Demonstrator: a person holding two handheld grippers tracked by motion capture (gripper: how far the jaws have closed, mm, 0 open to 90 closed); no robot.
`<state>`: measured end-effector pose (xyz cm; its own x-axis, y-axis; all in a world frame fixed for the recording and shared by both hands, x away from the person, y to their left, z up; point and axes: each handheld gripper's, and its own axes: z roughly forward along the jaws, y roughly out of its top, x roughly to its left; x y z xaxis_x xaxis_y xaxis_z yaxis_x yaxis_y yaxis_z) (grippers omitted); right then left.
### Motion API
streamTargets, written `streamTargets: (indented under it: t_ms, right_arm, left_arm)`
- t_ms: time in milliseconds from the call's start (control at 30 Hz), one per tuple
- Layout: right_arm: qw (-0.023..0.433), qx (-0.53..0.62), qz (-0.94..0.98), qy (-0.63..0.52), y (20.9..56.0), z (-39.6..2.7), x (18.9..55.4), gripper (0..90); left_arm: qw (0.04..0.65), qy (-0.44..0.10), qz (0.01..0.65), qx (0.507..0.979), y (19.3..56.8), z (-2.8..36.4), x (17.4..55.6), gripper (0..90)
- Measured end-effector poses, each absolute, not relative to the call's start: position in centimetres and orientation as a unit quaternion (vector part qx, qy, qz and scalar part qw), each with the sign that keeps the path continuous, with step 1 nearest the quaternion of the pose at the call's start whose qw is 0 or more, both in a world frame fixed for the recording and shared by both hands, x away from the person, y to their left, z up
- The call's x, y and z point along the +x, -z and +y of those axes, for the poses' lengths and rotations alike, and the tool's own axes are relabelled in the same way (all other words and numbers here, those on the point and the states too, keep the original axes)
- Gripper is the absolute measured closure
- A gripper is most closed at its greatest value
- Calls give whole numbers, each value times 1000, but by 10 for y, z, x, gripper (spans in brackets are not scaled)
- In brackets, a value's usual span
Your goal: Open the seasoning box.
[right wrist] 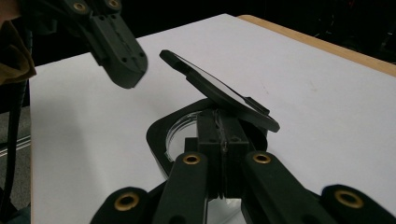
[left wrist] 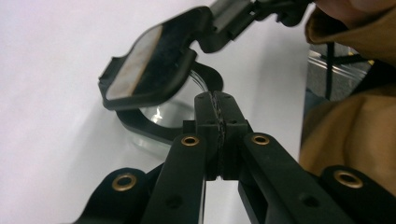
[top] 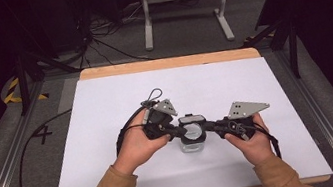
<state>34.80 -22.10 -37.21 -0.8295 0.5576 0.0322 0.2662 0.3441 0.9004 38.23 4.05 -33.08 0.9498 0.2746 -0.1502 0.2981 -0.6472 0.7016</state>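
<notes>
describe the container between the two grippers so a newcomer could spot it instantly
Start at the white sheet covering the wooden table, then look near its front middle, between the person's two hands. There sits a small clear jar with a black collar and a black hinged lid tilted open. It is the sheet's one see-through thing, with both grippers meeting at its rim.

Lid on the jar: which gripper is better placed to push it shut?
Probably left. The left gripper hangs beside the raised free edge of the lid, while the right gripper sits low at its hinge end, by the jar.
</notes>
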Motion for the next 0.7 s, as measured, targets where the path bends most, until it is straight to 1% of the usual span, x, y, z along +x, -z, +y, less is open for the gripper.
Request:
streamTargets:
  t_ms: [233, 367, 533, 700]
  right_arm:
    - [143, 257, 805, -515, 373, -222, 347, 900]
    - [133, 254, 812, -509, 378, -219, 346, 900]
    - [120, 254, 821, -496, 386, -213, 346, 900]
    - [109, 259, 818, -502, 392, -213, 347, 900]
  left_arm:
    - [402, 5, 166, 901, 333, 40, 388, 893]
    - [418, 0, 173, 892, 331, 42, 391, 894]
    - [424, -6, 176, 888, 331, 43, 394, 891]
    - [449, -14, 185, 874, 333, 42, 398, 886]
